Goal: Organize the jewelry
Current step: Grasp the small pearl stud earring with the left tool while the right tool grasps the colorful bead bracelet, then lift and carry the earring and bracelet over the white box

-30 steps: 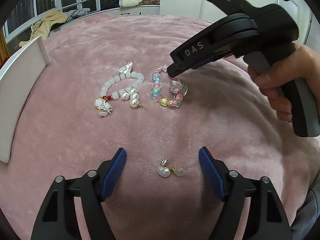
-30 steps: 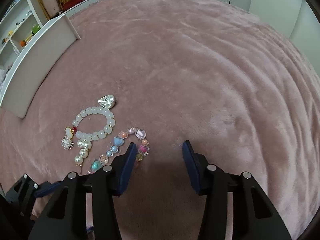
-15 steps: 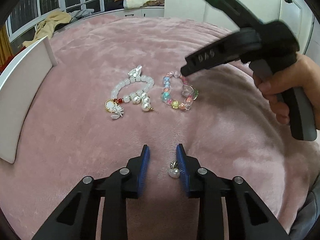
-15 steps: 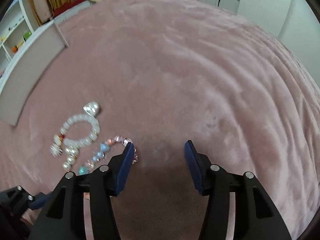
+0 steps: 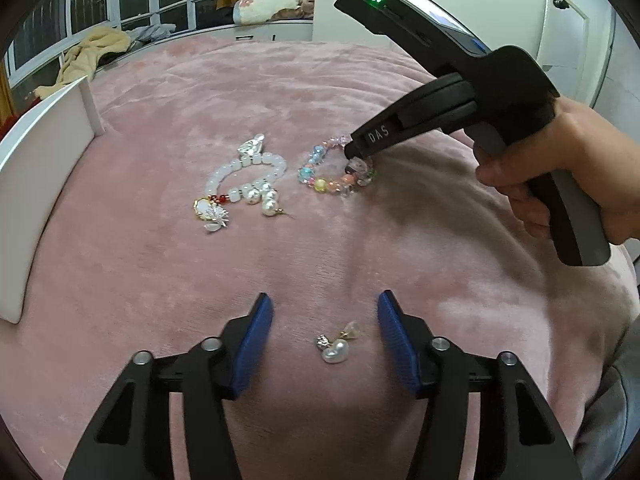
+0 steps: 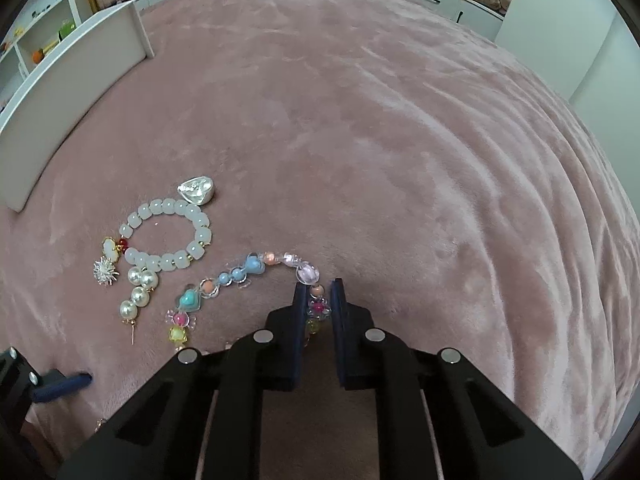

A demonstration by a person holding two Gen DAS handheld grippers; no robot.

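Half a second ago our left gripper (image 5: 325, 334) was nearly closed around the pearl earring (image 5: 335, 347); now its jaws are spread wide, the earring lying loose between them on the pink blanket (image 6: 400, 140). Our right gripper (image 6: 317, 308) has closed in — clamped on the colorful bead bracelet (image 6: 240, 276), whose near beads hide behind its fingers. The white bracelet (image 5: 244, 178) lies just beside.

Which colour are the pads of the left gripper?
Blue pads, clearest in the left wrist view.
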